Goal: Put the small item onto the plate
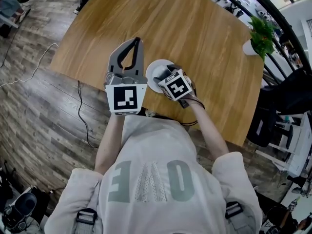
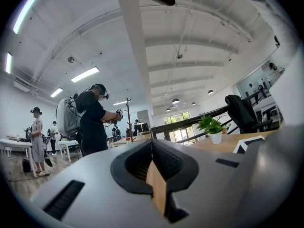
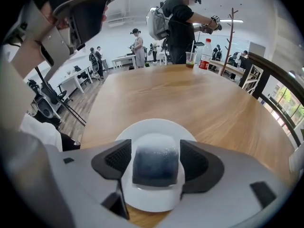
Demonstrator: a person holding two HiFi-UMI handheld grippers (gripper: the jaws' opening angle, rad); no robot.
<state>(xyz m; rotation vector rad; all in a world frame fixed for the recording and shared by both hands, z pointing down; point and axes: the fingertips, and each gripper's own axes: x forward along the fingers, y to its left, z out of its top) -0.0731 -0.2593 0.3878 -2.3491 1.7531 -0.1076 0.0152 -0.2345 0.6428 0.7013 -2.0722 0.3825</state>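
Observation:
A white plate [image 1: 152, 71] sits on the round wooden table [image 1: 195, 33] near its front edge. My right gripper [image 1: 164, 74] hovers over the plate. In the right gripper view a small dark block with a frosted top [image 3: 156, 163] sits between the pads of the right gripper [image 3: 156, 167], which is shut on it just above the plate [image 3: 154, 127]. I cannot tell whether the block touches the plate. My left gripper [image 1: 137, 41] is raised left of the plate, shut and holding nothing; its jaws [image 2: 153, 146] meet in the left gripper view.
A potted plant [image 1: 258, 35] stands at the table's right edge. A bottle [image 3: 205, 53] and a cup [image 3: 191, 59] stand at the far edge. A dark chair [image 1: 287, 101] is to the right and a cable [image 1: 83, 116] lies on the floor. People [image 3: 183, 25] stand beyond the table.

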